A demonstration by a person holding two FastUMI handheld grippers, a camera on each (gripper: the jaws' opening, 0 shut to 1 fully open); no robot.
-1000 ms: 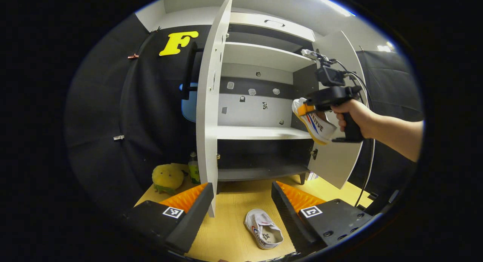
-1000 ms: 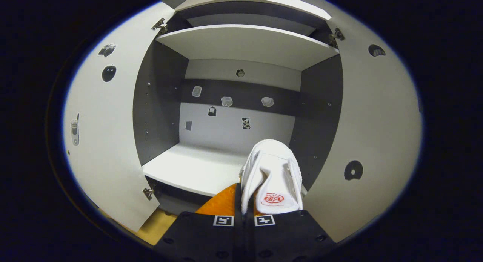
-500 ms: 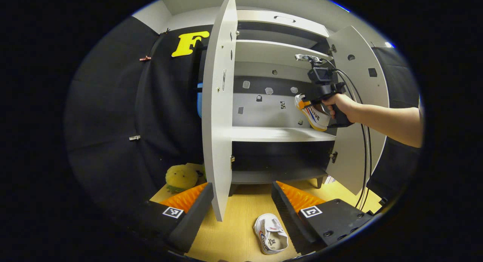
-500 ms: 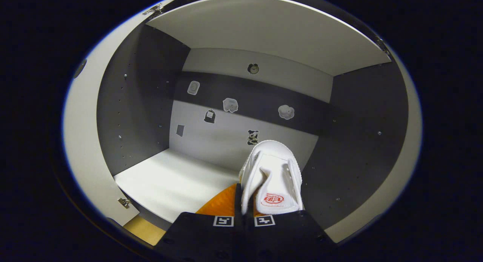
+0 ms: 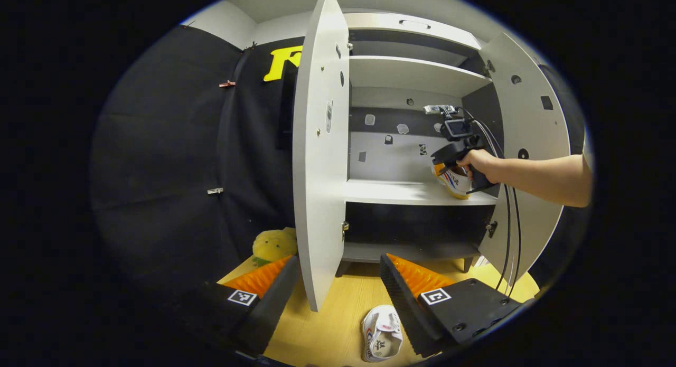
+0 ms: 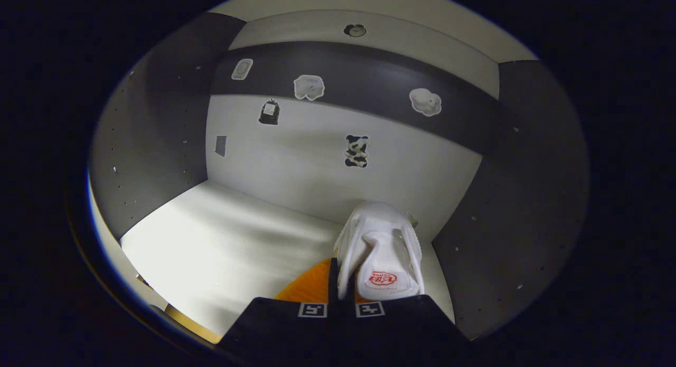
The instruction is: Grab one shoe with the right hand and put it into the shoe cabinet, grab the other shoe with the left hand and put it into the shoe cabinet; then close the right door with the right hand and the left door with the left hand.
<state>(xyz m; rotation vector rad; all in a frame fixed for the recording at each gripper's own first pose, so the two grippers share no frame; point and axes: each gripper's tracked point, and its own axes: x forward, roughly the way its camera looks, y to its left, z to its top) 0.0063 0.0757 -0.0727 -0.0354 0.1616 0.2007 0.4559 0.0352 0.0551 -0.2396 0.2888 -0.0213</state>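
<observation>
The right gripper (image 6: 346, 298) pinches one white shoe (image 6: 381, 251) by its heel collar, over the middle shelf (image 6: 222, 240) at the cabinet's right end. Soft canvas on a rubber sole looks light; the rim gives the firmest hold. The left gripper (image 5: 338, 282) hangs spread, with the second shoe (image 5: 381, 339) on the floor at 6 o'clock, which the right gripper view lacks

— Where's my first shoe (image 6: 381, 251)?

— White, red logo on the insole, heel toward me, low over the middle shelf (image 6: 222, 245) at its right end.

— And the cabinet (image 5: 417, 76)?

— Both doors stand wide open: left door (image 5: 319, 161), right door (image 5: 528, 145).

— The other shoe (image 5: 381, 335)?

— White, lying on the floor in front.
</observation>
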